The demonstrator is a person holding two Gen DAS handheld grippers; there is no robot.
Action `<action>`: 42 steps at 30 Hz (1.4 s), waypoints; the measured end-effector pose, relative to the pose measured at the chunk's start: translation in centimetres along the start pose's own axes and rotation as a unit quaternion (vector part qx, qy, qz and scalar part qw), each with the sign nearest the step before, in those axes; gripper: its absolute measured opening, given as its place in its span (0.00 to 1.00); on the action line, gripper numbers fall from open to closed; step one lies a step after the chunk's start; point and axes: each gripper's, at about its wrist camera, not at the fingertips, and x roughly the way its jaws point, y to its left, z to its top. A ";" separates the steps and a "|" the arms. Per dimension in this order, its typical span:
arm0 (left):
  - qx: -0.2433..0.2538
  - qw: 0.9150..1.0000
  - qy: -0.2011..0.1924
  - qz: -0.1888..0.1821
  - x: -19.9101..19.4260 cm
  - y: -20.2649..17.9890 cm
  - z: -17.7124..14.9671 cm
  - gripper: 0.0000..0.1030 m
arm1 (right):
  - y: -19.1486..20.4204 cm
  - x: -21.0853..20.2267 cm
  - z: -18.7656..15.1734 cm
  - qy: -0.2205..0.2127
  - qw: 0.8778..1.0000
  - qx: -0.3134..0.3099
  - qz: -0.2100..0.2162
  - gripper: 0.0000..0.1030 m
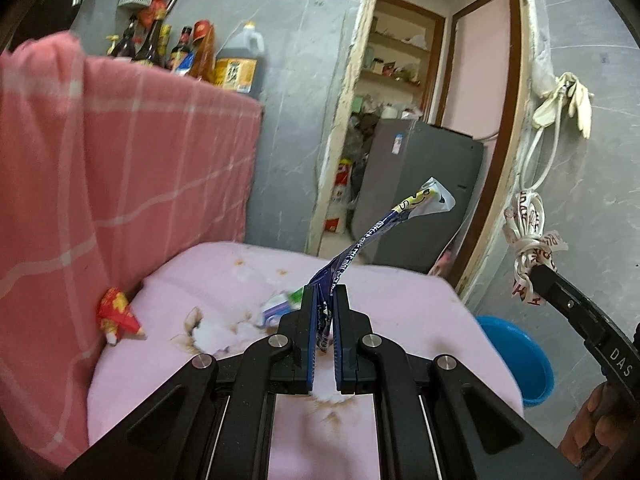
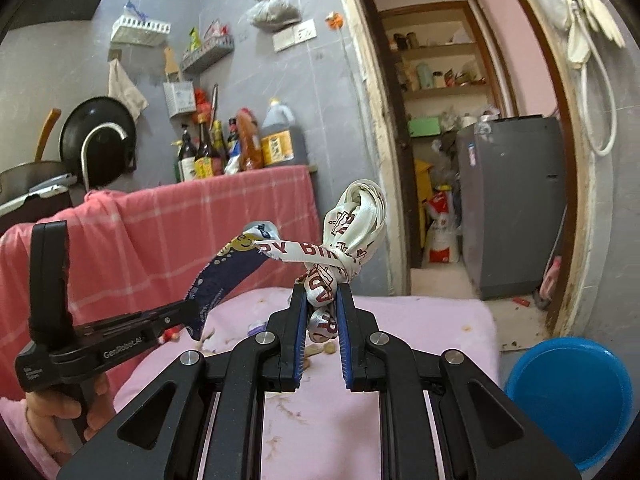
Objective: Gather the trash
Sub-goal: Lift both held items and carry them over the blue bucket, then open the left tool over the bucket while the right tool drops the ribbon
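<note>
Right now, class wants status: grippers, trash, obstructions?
Left gripper shut on blue wrapper. Right gripper shut on knotted ribbon. More scraps on pink table. Path clear.

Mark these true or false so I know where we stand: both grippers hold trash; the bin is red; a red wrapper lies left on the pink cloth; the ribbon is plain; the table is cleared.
1. Both the left gripper and right gripper hold trash. True: blue wrapper, knotted ribbon.
2. The bin is red. False: the basin is blue.
3. A red wrapper lies at left. True.
4. The ribbon is plain. False: it bears red lettering.
5. The pink cloth is cleared. False: a green-purple wrapper remains.
</note>
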 end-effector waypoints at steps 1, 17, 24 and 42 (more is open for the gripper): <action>0.001 1.000 -0.005 -0.005 -0.1 -0.6 0.1 0.05 | -0.3 -0.4 0.1 -0.005 1.000 -0.002 -0.006 0.12; 0.029 0.993 -0.025 -0.108 2.6 -10.6 1.5 0.05 | -7.5 -6.1 0.7 -0.044 0.994 0.005 -0.101 0.12; 0.057 0.989 -0.003 -0.136 5.2 -15.5 0.9 0.05 | -12.0 -8.1 -0.1 -0.043 0.988 0.031 -0.144 0.12; 0.083 0.972 0.119 -0.186 13.4 -24.2 -3.1 0.05 | -21.1 -8.4 -5.4 0.031 0.963 0.111 -0.243 0.13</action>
